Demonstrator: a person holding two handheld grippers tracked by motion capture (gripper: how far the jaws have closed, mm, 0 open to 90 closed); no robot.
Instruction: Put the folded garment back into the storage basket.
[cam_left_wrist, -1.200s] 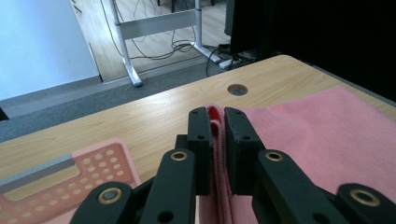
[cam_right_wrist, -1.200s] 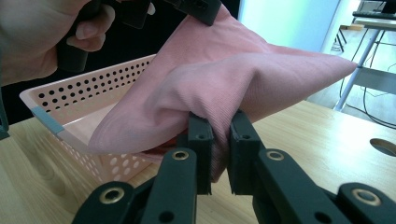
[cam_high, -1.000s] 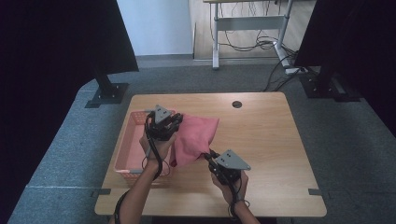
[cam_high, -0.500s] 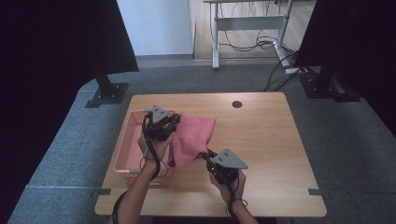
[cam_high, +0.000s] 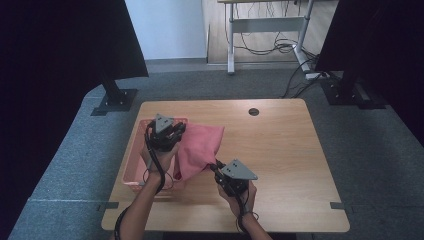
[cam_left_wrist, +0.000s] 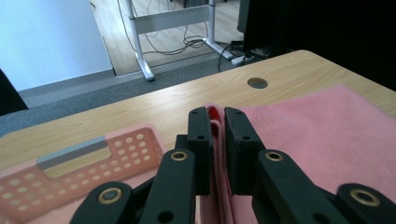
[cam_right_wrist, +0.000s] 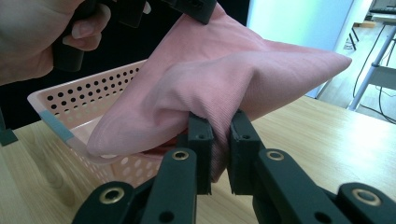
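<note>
A pink cloth (cam_high: 198, 147) hangs folded between both grippers, over the right edge of a pink perforated basket (cam_high: 133, 162) at the table's left. My left gripper (cam_high: 172, 131) is shut on the cloth's upper corner above the basket; the fabric (cam_left_wrist: 327, 135) is pinched between its jaws and spreads to the right in the left gripper view. My right gripper (cam_high: 216, 166) is shut on the cloth's lower corner, near the table's front. In the right gripper view the cloth (cam_right_wrist: 233, 79) drapes up from the jaws toward the other gripper (cam_right_wrist: 187, 7), and the basket (cam_right_wrist: 70, 100) stands behind it.
The wooden table (cam_high: 280, 150) has a round cable hole (cam_high: 254, 111) near its far edge. Black stands and cables sit on the grey floor beyond it. The basket carries a strip of grey tape (cam_left_wrist: 72, 151) on its rim.
Both grippers have shifted slightly to the left with the cloth, bringing it further over the basket's edge. Both grips hold as before.
</note>
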